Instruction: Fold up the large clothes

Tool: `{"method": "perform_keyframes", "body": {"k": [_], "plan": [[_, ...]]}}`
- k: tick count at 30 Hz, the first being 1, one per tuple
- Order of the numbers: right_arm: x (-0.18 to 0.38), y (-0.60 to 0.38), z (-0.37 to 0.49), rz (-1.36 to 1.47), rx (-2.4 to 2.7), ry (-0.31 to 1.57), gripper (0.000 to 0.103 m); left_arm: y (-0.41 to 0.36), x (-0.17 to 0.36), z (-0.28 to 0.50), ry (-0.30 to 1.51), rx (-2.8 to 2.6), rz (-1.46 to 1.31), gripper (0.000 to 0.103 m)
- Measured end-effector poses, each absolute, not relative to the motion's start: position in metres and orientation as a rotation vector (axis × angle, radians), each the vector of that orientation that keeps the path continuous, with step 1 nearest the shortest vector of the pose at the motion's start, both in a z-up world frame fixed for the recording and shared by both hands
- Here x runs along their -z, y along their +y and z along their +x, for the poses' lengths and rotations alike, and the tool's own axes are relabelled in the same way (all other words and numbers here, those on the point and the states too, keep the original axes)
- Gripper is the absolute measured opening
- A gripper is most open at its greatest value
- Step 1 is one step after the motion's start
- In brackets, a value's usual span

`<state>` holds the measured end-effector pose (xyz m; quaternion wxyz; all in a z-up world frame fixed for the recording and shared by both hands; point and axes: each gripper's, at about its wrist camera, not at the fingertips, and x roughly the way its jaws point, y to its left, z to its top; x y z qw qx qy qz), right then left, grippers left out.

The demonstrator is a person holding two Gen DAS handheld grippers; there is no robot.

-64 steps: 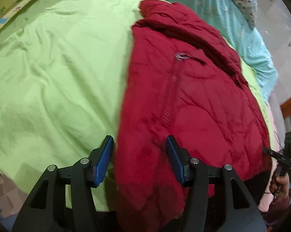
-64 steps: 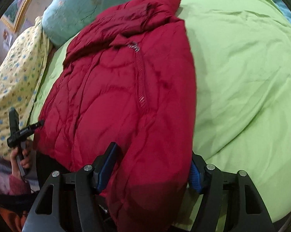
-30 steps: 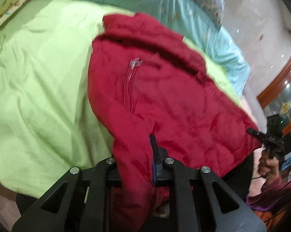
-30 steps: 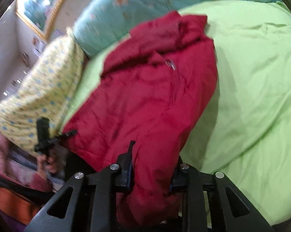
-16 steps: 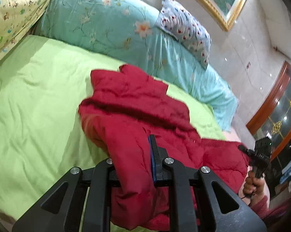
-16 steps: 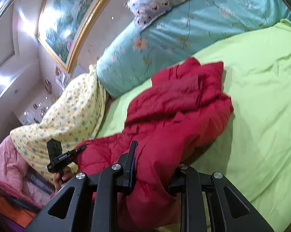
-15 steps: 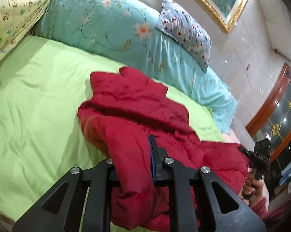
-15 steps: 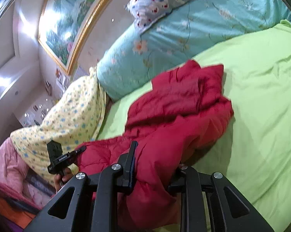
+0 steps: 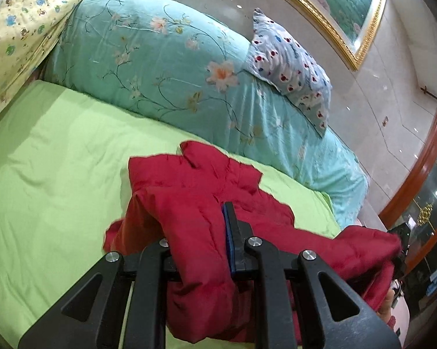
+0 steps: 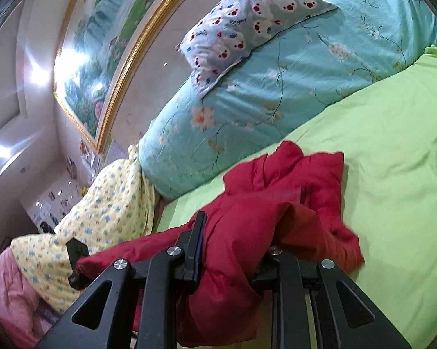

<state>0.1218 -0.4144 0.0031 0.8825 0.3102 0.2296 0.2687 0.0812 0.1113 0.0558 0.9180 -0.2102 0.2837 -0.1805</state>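
Observation:
A red padded jacket (image 9: pixel 195 192) lies on the lime-green bed cover (image 9: pixel 53 163). Its near hem is lifted and doubled back toward the collar. My left gripper (image 9: pixel 201 232) is shut on one corner of that hem, with the fabric bunched over the left finger. In the right wrist view the same jacket (image 10: pixel 279 192) hangs from my right gripper (image 10: pixel 236 241), which is shut on the other hem corner. The collar end still rests on the bed. Each gripper shows at the edge of the other's view, the right gripper (image 9: pixel 401 232) and the left gripper (image 10: pixel 76 258).
A long teal floral bolster (image 9: pixel 166 61) runs along the head of the bed with a small patterned pillow (image 9: pixel 291 67) on it. A yellow printed quilt (image 10: pixel 102 212) is heaped at one side. A framed painting (image 10: pixel 108 37) hangs on the wall, and wooden door trim (image 9: pixel 419 186) stands beyond the bed.
Both grippers, open around the hem two seconds ago, closed on it, then rose and moved toward the head of the bed. The lower half of the jacket has lifted and folded over.

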Motion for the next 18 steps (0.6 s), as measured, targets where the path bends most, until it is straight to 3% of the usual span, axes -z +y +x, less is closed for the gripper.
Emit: {"method": "perform_keyframes", "body": {"k": [9, 18], "plan": [[0.006, -0.425, 0.210, 0.742, -0.485, 0.484, 0.024, 0.106, -0.050, 0.165, 0.605, 0.300, -0.450, 0.015], [0.048, -0.433, 0.297, 0.839, -0.413, 0.558, 0.026, 0.098, -0.010, 0.257, 0.704, 0.236, -0.480, 0.017]]}}
